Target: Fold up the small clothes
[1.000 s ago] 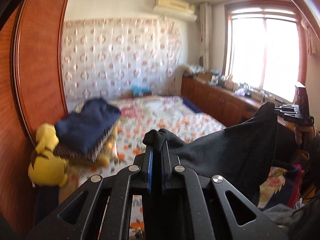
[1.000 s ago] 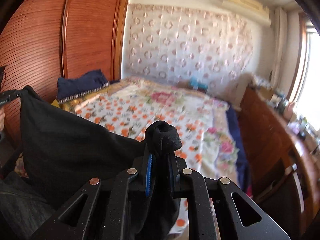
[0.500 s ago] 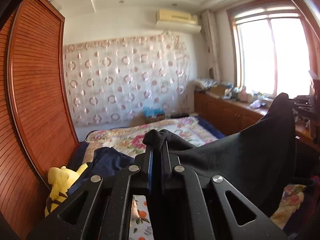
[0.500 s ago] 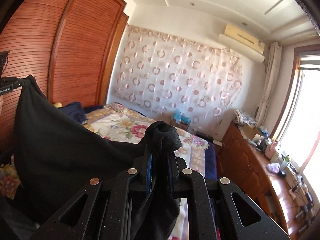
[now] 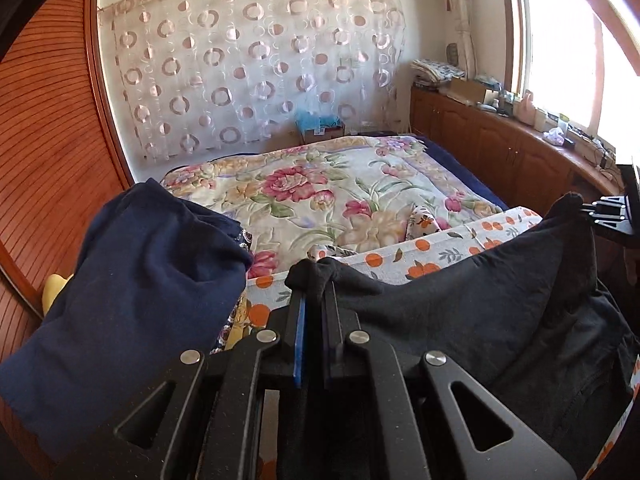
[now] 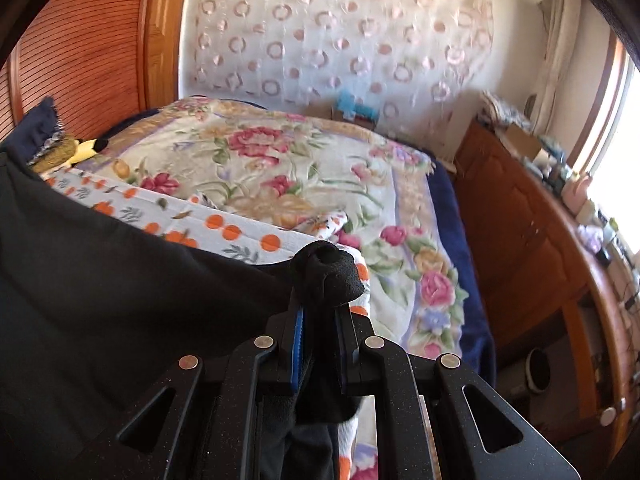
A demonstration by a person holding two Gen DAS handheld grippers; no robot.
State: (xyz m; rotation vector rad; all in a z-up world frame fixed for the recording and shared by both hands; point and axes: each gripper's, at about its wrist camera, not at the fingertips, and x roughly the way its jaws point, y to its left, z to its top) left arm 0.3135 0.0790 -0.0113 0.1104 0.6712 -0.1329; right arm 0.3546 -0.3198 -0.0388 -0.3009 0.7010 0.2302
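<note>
Bed (image 5: pixel 360 184) centre frame is mostly free; navy pile (image 5: pixel 132 280) crowds lower left. Black garment (image 5: pixel 480 300) hangs taut and slightly sagging, left gripper (image 5: pixel 314 280) and right gripper (image 6: pixel 320 280) jaws each clenched on a bunched corner.

Bedroom laid out around the bed (image 5: pixel 360 184)

A garment (image 5: pixel 500 304) hung stretched over the near end of the bed, one corner pinched in the left gripper (image 5: pixel 314 280), the opposite corner in the right gripper (image 6: pixel 320 276). Under it a sheet (image 6: pixel 224 228) lay across the bed's near part, on top of the blanket (image 6: pixel 280 160). Left of the bed stood a wardrobe (image 5: pixel 52 140), with a folded cloth (image 5: pixel 140 280) and a stuffed toy (image 6: pixel 86 148) at that edge of the bed. Behind the bed hung a curtain (image 5: pixel 256 52), a box (image 5: pixel 320 128) at its foot. Right of the bed ran a cabinet (image 6: pixel 532 240) under the window (image 5: pixel 560 40).
</note>
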